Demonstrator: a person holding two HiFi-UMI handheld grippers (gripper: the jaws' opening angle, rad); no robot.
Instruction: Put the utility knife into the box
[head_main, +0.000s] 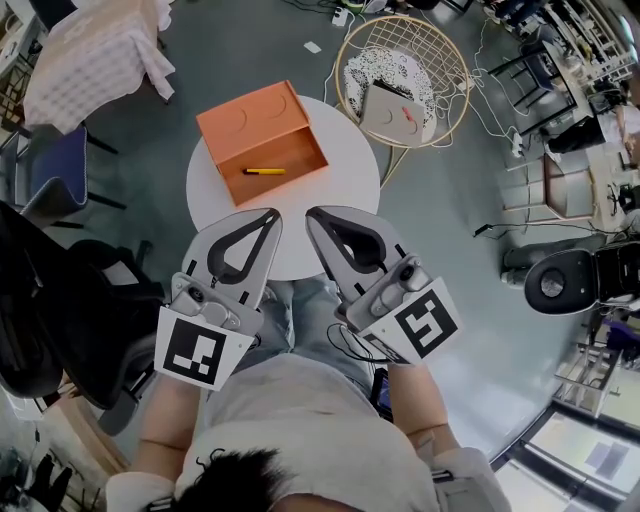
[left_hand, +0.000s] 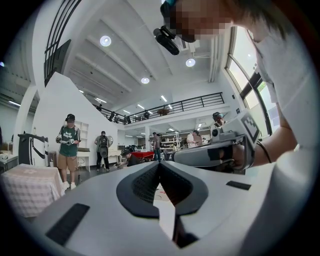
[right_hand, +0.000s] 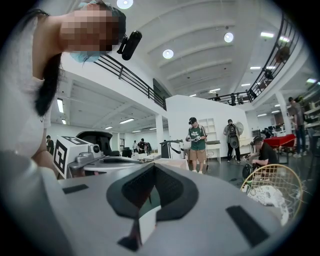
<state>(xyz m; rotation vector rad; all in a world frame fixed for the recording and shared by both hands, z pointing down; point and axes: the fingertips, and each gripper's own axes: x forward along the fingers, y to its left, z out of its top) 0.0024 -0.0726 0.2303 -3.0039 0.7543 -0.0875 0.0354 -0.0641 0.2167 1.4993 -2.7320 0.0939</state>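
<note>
An orange box (head_main: 262, 140) stands open on the round white table (head_main: 345, 170), its lid folded back to the far left. A yellow utility knife (head_main: 264, 171) lies inside the open compartment. My left gripper (head_main: 272, 213) and right gripper (head_main: 312, 213) hover side by side over the table's near edge, apart from the box. Both are shut with nothing held; their tips meet in the left gripper view (left_hand: 159, 162) and the right gripper view (right_hand: 154, 165). Both gripper views look level across the hall, so neither shows the box or the knife.
A round wire chair (head_main: 400, 75) with a cushion stands just beyond the table to the right. A black chair (head_main: 60, 300) and a blue chair (head_main: 55, 175) are at the left. A cloth-covered table (head_main: 95, 55) is at far left. People (left_hand: 68, 145) stand in the hall.
</note>
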